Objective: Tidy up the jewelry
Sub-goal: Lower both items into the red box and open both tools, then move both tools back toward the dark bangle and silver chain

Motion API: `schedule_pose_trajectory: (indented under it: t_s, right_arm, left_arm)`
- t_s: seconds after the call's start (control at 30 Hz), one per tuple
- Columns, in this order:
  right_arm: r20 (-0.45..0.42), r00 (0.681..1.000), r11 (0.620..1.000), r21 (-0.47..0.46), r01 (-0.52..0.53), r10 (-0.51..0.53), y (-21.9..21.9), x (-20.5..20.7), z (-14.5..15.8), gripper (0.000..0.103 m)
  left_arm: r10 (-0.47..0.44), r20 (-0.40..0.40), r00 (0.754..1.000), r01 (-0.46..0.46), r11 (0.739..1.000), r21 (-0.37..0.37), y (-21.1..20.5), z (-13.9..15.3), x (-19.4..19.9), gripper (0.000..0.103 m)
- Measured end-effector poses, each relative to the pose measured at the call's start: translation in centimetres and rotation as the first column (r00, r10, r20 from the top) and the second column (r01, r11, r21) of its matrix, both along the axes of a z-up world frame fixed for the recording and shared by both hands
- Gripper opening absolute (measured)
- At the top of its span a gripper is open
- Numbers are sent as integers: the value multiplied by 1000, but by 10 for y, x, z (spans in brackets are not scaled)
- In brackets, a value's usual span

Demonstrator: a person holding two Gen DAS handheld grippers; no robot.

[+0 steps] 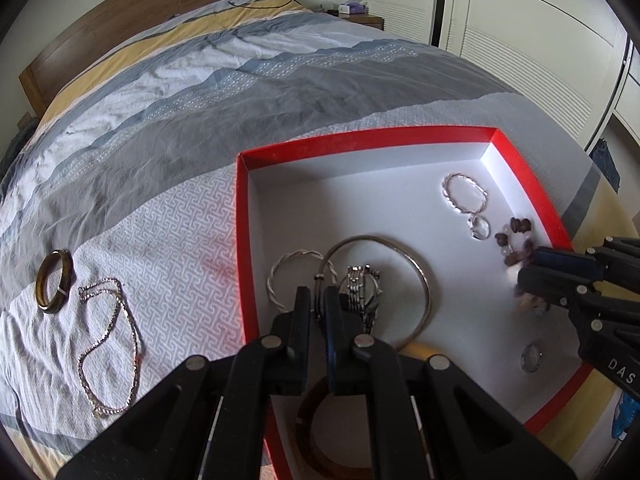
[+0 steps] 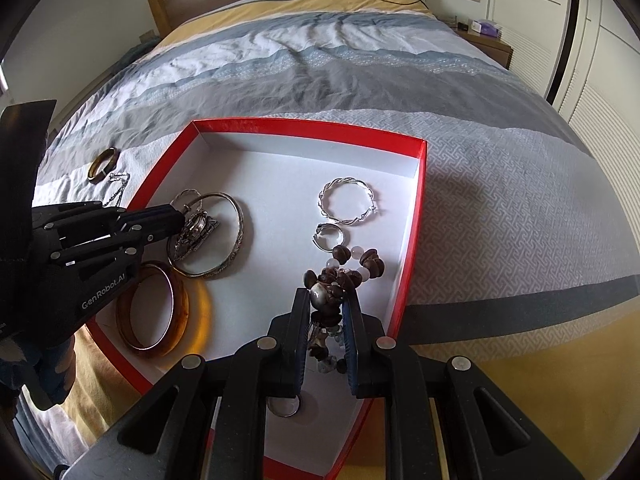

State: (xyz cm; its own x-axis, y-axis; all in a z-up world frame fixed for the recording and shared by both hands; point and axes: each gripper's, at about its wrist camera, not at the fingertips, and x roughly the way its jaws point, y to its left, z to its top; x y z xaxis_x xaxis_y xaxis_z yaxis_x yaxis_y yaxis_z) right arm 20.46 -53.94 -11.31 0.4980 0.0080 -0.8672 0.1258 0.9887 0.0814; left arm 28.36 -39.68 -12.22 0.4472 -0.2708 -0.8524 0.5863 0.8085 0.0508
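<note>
r gripper pinching beaded bracelet low over red box, l gripper jaws pressed nearly together on watch band in the box; both limp, light, slippery—prob grip mid-strand, beads may swing.

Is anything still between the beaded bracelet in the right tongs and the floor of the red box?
Nothing visible. The right tongs grip the beaded bracelet already inside the red box, its far end lying on bare white floor beside the small ring. The left tongs are clear, over at the watch.
</note>
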Motion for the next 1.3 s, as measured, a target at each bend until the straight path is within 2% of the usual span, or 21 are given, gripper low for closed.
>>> schedule_pose_trajectory:
  t_s: [0.1, 0.37, 0.6, 0.77, 0.93, 1.07, 1.3]
  right_arm:
    - [-1, 1000, 1000, 0, 2, -2, 0, -1, 1, 20]
    - [24, 1000, 1000, -5, 18, -18, 9, -13, 11, 39]
    - [56, 996, 998, -18, 65, -64, 14, -34, 31, 43]
    - [77, 992, 994, -50, 100, -96, 26, -51, 48, 50]
    - [103, 990, 988, -113, 109, -97, 52, -70, 70, 56]
    - [127, 989, 983, -156, 95, -76, 79, -84, 88, 57]
    - [168, 986, 977, -208, 53, -18, 126, -111, 119, 57]
  left_arm:
    - [0, -15, 1000, 0, 1000, -18, 2, 2, 0, 10]
    - [-13, 7, 1000, 13, 997, -74, 13, 26, -14, 18]
    - [8, 37, 999, -4, 994, -109, 35, 55, -34, 28]
    - [41, 50, 998, -34, 990, -134, 63, 74, -49, 29]
    - [85, 47, 995, -78, 988, -137, 95, 89, -65, 35]
    - [120, 49, 992, -112, 983, -142, 124, 101, -78, 42]
    - [187, 76, 979, -173, 972, -158, 174, 124, -102, 44]
